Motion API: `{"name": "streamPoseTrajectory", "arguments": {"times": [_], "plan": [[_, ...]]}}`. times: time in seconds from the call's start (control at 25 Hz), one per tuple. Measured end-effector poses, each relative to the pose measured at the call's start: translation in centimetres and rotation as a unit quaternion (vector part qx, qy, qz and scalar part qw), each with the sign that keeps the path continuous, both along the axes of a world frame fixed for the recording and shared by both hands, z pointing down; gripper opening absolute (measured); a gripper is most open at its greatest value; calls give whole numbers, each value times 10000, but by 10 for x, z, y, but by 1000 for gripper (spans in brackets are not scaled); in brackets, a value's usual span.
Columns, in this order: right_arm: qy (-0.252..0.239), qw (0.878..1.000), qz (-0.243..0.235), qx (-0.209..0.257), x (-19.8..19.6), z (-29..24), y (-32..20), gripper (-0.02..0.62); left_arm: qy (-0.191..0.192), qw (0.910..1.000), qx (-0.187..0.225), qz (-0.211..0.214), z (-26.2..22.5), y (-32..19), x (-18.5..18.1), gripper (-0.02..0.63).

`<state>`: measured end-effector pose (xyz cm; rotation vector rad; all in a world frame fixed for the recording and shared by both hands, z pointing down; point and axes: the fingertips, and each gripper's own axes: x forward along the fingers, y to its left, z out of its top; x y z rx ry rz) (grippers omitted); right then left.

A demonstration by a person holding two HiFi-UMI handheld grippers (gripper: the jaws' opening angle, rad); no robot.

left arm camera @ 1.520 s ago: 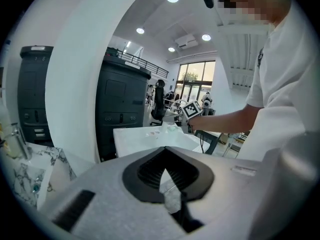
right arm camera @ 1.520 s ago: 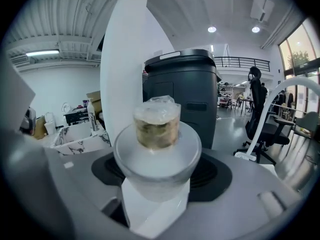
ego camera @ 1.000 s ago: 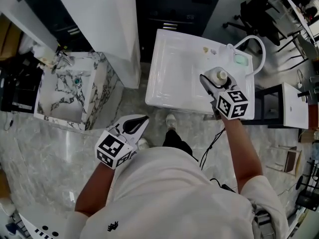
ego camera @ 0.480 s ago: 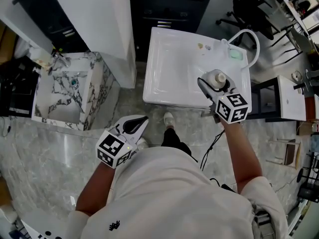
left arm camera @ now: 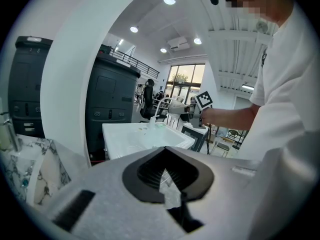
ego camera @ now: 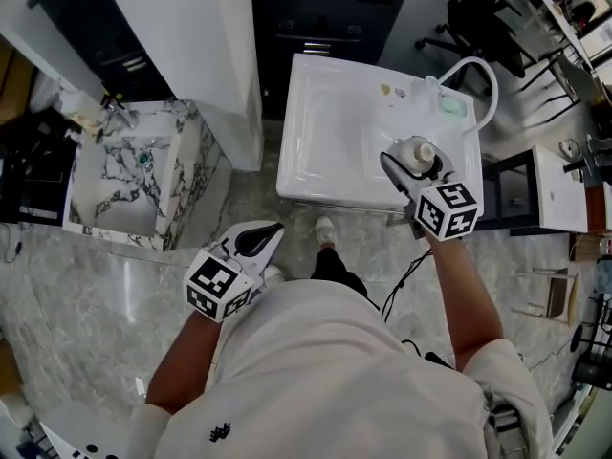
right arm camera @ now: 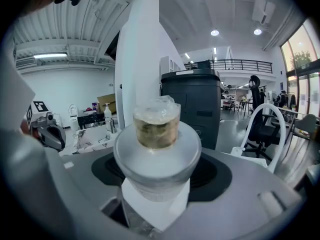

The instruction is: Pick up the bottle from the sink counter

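A frosted white bottle [ego camera: 418, 151] with a clear cap is clamped between the jaws of my right gripper [ego camera: 409, 164], above the front right part of the white sink counter [ego camera: 325, 132]. In the right gripper view the bottle [right arm camera: 157, 149] stands upright and fills the gap between the jaws, with its cap pointing up. My left gripper [ego camera: 260, 238] hangs low by the person's body, away from the sink, its jaws together and nothing in them. In the left gripper view the white sink [left arm camera: 145, 136] lies ahead.
A white curved faucet [ego camera: 473, 70] and a green item [ego camera: 451, 106] sit at the sink's back right. A marble basin [ego camera: 143, 175] stands to the left beside a white column [ego camera: 191, 27]. Dark cabinets stand behind, and office chairs and tables fill the right.
The right gripper with the bottle has drawn slightly toward the sink's front edge. The left gripper has stayed where it was.
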<state>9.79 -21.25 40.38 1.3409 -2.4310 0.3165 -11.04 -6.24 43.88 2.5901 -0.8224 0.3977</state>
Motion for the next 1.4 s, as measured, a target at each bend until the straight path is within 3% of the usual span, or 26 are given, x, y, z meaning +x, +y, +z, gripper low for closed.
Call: {"name": "streamPoseTrajectory", "arguments": {"times": [0.72, 1.4], "plan": [[86, 9999, -75, -33, 0, 2, -4, 350, 15, 10000, -3, -84, 0, -3, -4, 6], [203, 9996, -131, -135, 21, 11, -34, 349, -6, 10000, -58, -26, 2, -37, 20, 6]]}}
